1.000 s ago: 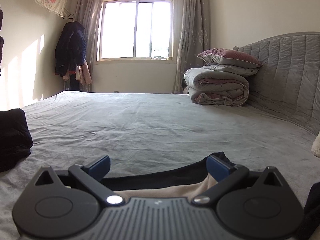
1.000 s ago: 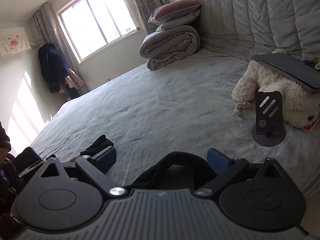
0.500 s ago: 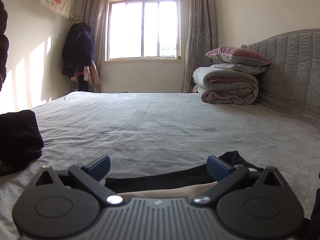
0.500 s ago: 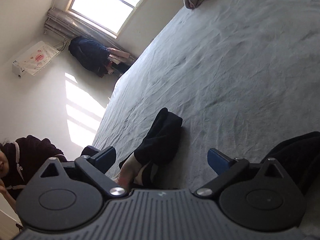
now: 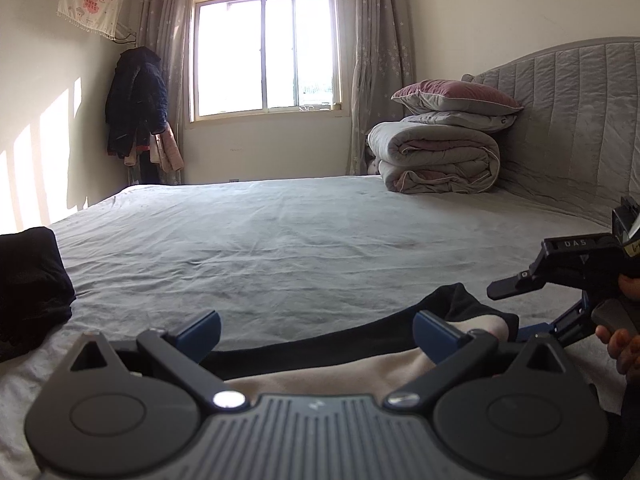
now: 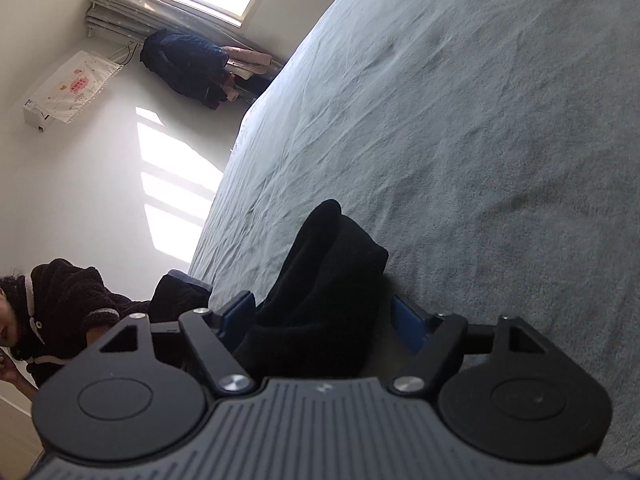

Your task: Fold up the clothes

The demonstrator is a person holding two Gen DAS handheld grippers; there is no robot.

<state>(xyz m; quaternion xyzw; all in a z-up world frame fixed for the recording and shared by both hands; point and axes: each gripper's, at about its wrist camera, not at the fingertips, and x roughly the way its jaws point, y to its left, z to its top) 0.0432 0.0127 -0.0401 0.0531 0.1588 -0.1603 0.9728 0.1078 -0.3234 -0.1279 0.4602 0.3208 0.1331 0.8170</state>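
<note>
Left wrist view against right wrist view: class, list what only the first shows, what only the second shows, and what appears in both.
Only the left wrist view: the padded headboard, the folded quilt with pillows on top, and the right gripper seen from outside, jaws either side of the dark garment.

Only the right wrist view: a person in a dark fleece top beside the bed.

Both: the grey bed sheet, the window, the hanging coats and that garment.
</note>
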